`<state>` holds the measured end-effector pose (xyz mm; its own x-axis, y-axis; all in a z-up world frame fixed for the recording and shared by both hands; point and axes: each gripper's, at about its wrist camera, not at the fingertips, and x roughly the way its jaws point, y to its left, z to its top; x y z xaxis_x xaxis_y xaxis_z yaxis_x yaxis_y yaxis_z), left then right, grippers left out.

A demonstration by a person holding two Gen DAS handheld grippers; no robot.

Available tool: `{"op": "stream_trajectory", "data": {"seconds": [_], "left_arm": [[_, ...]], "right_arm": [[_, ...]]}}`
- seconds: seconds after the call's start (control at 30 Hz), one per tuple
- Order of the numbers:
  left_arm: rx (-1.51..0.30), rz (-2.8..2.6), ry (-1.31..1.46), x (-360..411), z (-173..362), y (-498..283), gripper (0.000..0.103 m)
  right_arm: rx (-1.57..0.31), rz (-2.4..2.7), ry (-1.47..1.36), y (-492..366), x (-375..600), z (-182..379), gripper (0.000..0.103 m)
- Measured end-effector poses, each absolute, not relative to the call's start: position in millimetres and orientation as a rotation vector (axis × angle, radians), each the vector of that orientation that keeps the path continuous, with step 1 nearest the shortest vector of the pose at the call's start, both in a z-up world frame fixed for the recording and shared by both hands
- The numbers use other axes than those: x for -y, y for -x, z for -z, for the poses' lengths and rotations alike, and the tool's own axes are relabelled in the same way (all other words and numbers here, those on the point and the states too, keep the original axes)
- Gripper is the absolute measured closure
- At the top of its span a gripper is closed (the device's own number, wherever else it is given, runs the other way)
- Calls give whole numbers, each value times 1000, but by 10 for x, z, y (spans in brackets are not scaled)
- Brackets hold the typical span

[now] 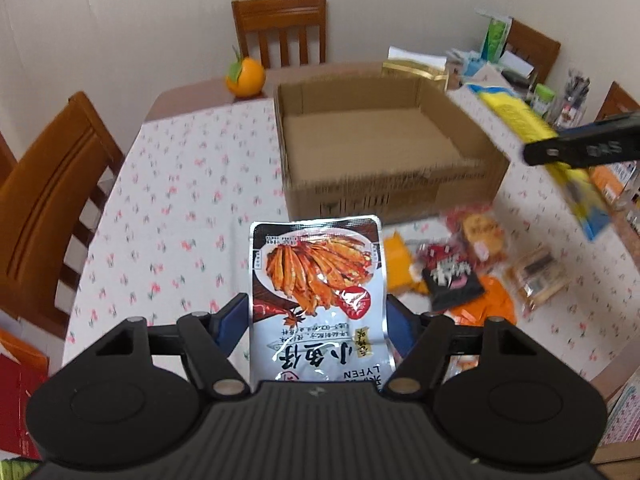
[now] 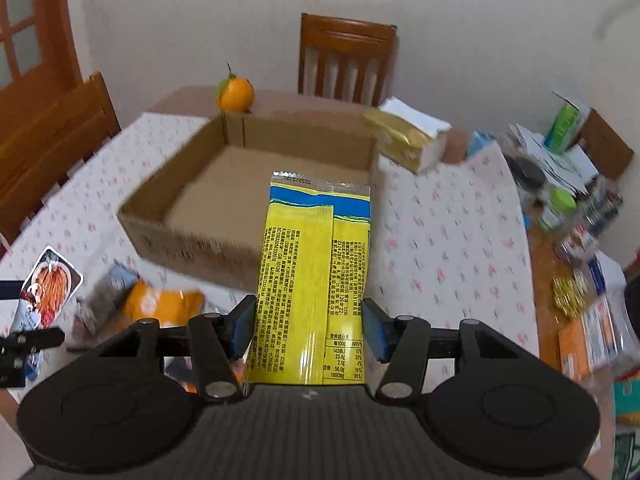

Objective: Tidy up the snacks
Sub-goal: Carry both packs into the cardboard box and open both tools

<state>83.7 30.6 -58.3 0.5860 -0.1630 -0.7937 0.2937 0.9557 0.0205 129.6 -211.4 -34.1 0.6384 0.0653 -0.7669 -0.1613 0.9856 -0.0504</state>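
Observation:
My left gripper is shut on a silver fish snack pouch, held above the floral tablecloth in front of an open cardboard box. My right gripper is shut on a yellow and blue snack packet, held over the box's near right corner. The yellow packet also shows at the right of the left wrist view, and the silver pouch at the left of the right wrist view. The box looks empty inside. A pile of loose snacks lies in front of the box.
An orange sits behind the box's far left corner. A gold tissue pack lies to the box's far right. Bottles and clutter crowd the table's right end. Wooden chairs stand around the table.

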Motion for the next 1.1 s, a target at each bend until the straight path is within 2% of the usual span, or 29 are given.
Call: {"op": "stream_trajectory", "data": {"seconds": [0.23,0.67,0.73,0.77,0.8,0.83,0.97,1.1], "left_arm": [[-893,274,-150,-298,365,-1029,33],[-867,268,-150,-87,253,-1573,33],[-863,269,-151,-43,245,-1661,33],[-864,269,-152,-22,245,-1700,33],[-863,270,-152,-2,242,-1757,33],[-862,270,-152,16,244,-1803,33],[-867,283,-145,97,246,-2017,33],[-859,305,-141,207,251,-2222,33]], "right_arm": [[-854,-184,118,-1928,2038,317,42],[-882,-193,125,-2892,2050,645,42],[-880,-175,136,-2973,2066,700,36],[-880,-172,135,-3010,2086,727,26],[-874,-171,129,-3023,2114,737,21],[-866,-171,124,-3015,2139,736,20],[-851,-168,105,-2879,2240,688,2],[-827,-174,89,-2628,2291,578,0]]}}
